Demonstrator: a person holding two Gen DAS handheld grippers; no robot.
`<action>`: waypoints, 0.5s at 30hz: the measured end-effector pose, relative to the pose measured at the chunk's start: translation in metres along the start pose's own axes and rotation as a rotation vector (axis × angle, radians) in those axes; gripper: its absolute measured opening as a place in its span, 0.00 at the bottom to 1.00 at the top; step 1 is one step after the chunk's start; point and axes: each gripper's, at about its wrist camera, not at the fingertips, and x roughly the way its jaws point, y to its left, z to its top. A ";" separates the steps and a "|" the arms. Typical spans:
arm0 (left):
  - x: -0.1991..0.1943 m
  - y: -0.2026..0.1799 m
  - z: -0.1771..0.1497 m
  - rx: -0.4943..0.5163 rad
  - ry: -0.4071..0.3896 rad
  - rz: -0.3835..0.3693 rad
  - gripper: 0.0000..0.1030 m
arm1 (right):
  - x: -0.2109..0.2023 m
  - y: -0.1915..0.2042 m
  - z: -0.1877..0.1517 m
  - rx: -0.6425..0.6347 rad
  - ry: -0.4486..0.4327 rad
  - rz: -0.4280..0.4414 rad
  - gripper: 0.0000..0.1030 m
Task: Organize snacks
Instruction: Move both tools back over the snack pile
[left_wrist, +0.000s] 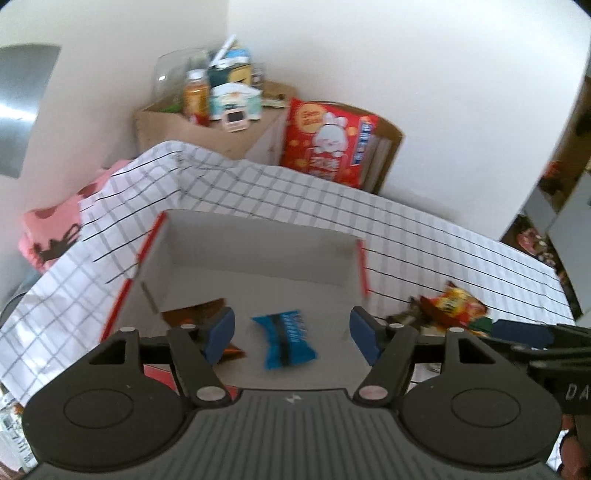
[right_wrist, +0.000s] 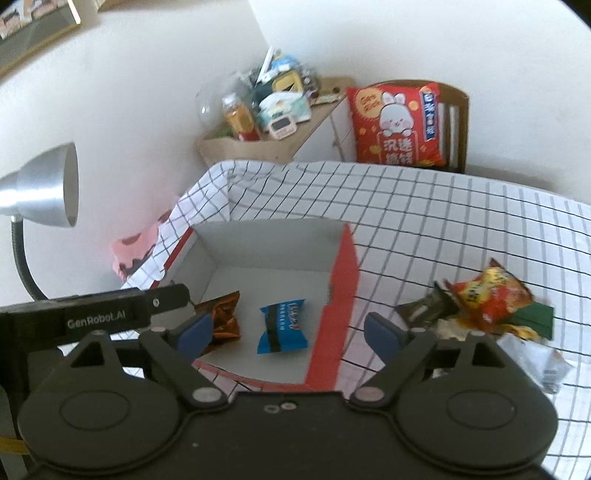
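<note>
Both grippers, left (left_wrist: 291, 334) and right (right_wrist: 290, 336), fingers apart, empty. Blue snack packet (right_wrist: 282, 326) in box (right_wrist: 338, 291) between fingers: light, crinkly, slippery; pinch mid-body.

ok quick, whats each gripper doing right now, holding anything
Left gripper: open, holding nothing, above the box.
Right gripper: open, holding nothing.

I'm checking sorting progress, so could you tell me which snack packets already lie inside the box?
Two: the blue packet mid-floor and the brown-orange packet beside it in the white box. The red-yellow packet and the others sit outside on the checked cloth.
</note>
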 end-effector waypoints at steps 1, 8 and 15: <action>-0.002 -0.006 -0.002 0.008 -0.002 -0.010 0.68 | -0.005 -0.004 -0.002 0.005 -0.009 -0.005 0.88; -0.007 -0.045 -0.017 0.031 -0.010 -0.068 0.76 | -0.043 -0.046 -0.025 0.023 -0.064 -0.076 0.89; 0.004 -0.085 -0.032 0.062 0.029 -0.154 0.88 | -0.070 -0.091 -0.047 0.058 -0.083 -0.144 0.89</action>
